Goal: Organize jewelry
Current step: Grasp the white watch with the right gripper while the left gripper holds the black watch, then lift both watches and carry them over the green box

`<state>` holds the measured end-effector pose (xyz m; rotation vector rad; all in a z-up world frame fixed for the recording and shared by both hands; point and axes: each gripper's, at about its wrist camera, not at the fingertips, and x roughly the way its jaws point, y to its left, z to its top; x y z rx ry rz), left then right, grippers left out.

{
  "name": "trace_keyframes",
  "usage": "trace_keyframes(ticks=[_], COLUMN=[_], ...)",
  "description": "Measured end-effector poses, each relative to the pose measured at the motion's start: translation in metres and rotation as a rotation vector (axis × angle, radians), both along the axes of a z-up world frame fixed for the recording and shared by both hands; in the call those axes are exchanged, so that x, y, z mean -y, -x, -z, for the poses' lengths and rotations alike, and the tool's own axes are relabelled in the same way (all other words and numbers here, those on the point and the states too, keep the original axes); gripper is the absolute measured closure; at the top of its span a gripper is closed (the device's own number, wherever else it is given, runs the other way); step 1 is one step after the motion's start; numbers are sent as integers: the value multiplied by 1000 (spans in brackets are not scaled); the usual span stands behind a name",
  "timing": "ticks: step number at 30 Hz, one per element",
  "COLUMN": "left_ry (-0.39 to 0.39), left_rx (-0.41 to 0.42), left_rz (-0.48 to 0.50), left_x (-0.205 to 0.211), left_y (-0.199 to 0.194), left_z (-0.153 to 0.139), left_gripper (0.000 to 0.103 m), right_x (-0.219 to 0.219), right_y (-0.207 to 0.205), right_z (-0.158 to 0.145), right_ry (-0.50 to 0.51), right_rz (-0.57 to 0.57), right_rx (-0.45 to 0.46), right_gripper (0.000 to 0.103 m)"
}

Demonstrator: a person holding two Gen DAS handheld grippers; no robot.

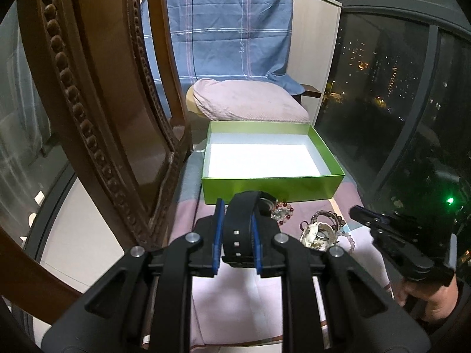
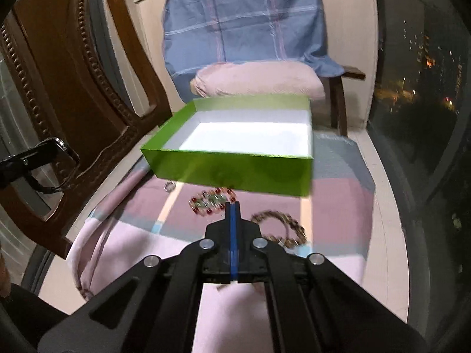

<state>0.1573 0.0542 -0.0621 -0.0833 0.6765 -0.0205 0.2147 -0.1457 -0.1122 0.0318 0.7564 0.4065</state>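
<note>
My left gripper (image 1: 237, 206) is shut on a black watch (image 1: 239, 226) by its strap, held above the cloth just in front of the open green box (image 1: 270, 186), whose white inside holds nothing. A red-bead bracelet (image 1: 283, 212) and a heap of bracelets (image 1: 323, 229) lie on the cloth to the right. My right gripper (image 2: 232, 204) is shut and empty, above the cloth near the red-bead bracelet (image 2: 212, 201) and a brown bead bracelet (image 2: 282, 226). The green box (image 2: 235, 170) lies beyond. The watch (image 2: 56, 150) shows at the left edge.
A carved wooden chair (image 1: 97, 111) stands close on the left. A second chair with a pink cushion (image 1: 250, 100) and blue cloth (image 1: 223, 29) stands behind the box. Dark windows (image 1: 382, 88) run along the right. A small ring (image 2: 169, 186) lies near the box.
</note>
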Motion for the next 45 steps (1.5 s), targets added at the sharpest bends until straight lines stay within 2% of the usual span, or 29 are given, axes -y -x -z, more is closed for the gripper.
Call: trace_keyframes(ticks=[1, 4, 7, 11, 15, 22, 24, 26, 29, 36, 39, 45], left_ry=[-1, -7, -5, -23, -23, -19, -18, -16, -13, -3, 5, -4], left_rx=[-4, -18, -23, -7, -18, -24, -25, -28, -27, -20, -30, -11], left_rz=[3, 2, -3, 2, 10, 8, 8, 7, 5, -2, -13, -14], left_x=[1, 2, 1, 6, 9, 7, 7, 5, 3, 1, 3, 15], left_y=[0, -2, -3, -3, -5, -8, -9, -9, -9, -4, -1, 14], left_z=[1, 6, 7, 5, 7, 7, 7, 8, 8, 6, 7, -1], left_gripper=[86, 86, 86, 86, 86, 86, 86, 86, 86, 86, 86, 86], right_x=[2, 14, 11, -12, -38, -60, -65, -68, -61, -7, 15, 38], right_y=[0, 0, 3, 13, 12, -16, -22, -22, -13, 44, 64, 81], right_z=[3, 17, 25, 33, 43, 64, 69, 72, 59, -9, -31, -49], right_ry=[-3, -12, -29, -15, 67, 163, 186, 217, 185, -60, -119, -127], right_rz=[-3, 21, 11, -15, -8, 60, 57, 54, 46, -33, -23, 8], right_rx=[-17, -60, -70, -65, -52, -93, -95, -79, -34, 124, 198, 281], right_gripper=[101, 68, 67, 59, 59, 59, 65, 82, 86, 87, 87, 87])
